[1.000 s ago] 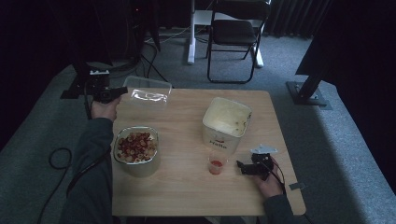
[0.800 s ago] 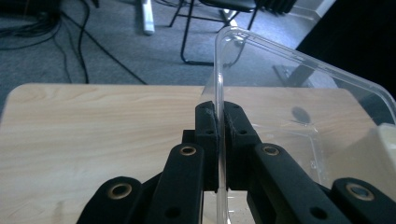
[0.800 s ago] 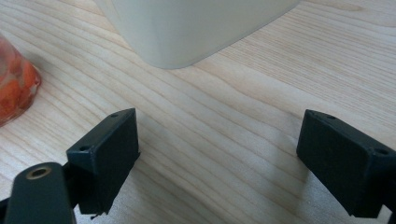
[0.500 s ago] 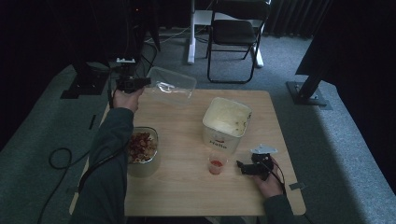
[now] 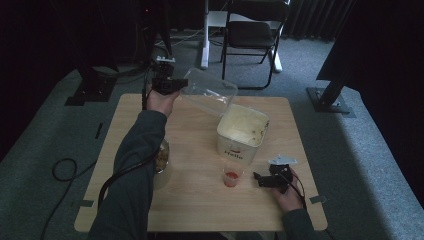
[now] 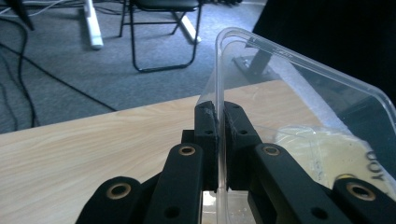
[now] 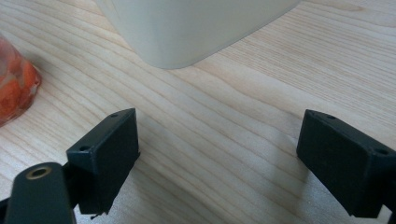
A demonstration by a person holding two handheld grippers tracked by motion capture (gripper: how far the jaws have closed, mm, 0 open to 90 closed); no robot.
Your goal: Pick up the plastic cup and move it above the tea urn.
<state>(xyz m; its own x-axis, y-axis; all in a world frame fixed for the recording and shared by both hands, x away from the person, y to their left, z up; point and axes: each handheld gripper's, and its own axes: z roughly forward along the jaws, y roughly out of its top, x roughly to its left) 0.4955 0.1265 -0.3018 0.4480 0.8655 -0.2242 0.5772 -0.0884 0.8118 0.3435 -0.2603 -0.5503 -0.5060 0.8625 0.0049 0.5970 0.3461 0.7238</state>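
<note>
My left gripper is shut on the rim of a clear plastic container and holds it tilted in the air over the table's far side. In the left gripper view the pads pinch the thin clear wall. Just right of it and lower stands an open white tub with pale contents. My right gripper rests on the table near the front right, open with nothing between its jaws. It points at a small cup of red pieces, also visible as the cup beside the tub.
A bowl of food sits half hidden under the left forearm. The wooden table stands on grey carpet. A folding chair and stand bases lie beyond it. A black cable loops on the floor at left.
The left hand has lifted the clear container off the table's far left corner and carried it rightward, toward the white tub. The right gripper has stayed put.
</note>
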